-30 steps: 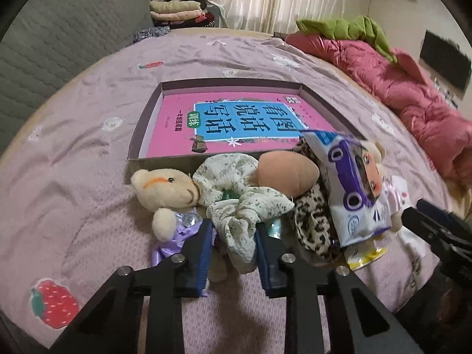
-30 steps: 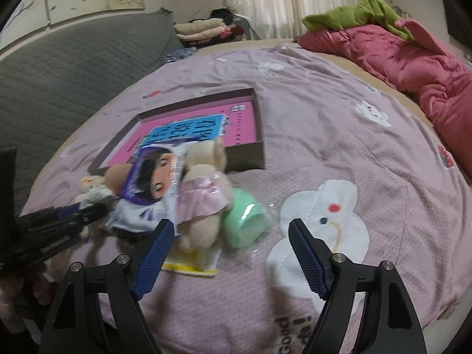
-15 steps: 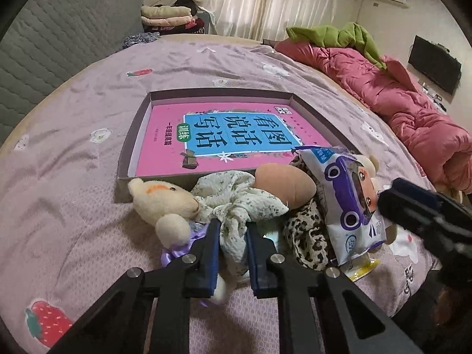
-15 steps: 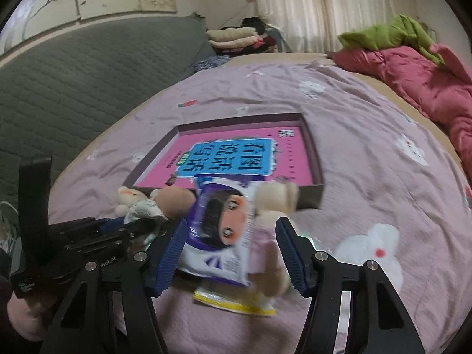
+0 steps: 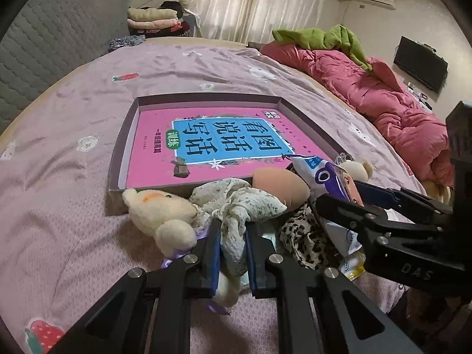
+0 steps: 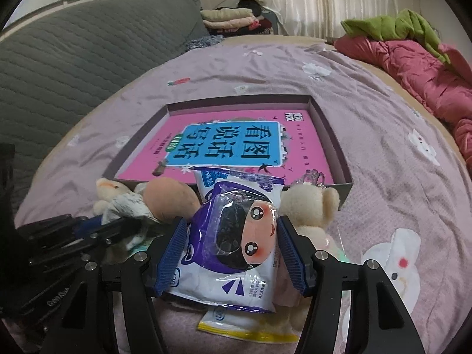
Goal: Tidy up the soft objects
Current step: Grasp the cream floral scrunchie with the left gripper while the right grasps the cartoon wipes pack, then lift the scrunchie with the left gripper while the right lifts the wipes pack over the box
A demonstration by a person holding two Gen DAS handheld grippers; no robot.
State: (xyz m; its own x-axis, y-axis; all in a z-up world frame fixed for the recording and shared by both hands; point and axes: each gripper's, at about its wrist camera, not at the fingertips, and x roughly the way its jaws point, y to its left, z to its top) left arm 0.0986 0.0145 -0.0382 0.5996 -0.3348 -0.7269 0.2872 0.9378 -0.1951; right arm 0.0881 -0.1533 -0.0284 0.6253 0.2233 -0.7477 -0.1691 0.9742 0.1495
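A pile of soft things lies on the bed before a shallow box (image 5: 124,135) holding a pink book (image 5: 224,141). My left gripper (image 5: 231,233) is shut on a floral scrunchie (image 5: 236,203), beside a cream teddy bear (image 5: 159,209), a tan squishy (image 5: 280,187) and a leopard scrunchie (image 5: 301,230). My right gripper (image 6: 233,236) has its blue pads (image 6: 174,250) against both sides of a purple-and-white doll packet (image 6: 236,236). A beige bear (image 6: 309,206) lies behind the packet. The right gripper also shows in the left wrist view (image 5: 354,194).
A pink quilt (image 5: 383,94) with a green blanket (image 5: 318,35) lies along the bed's right side. A grey padded headboard (image 6: 73,59) stands at the left. Folded clothes (image 5: 153,20) are stacked at the back. A yellow-edged packet (image 6: 244,327) lies under the doll packet.
My left gripper closed on the floral scrunchie. My right gripper swung left over the pile and narrowed around the doll packet.
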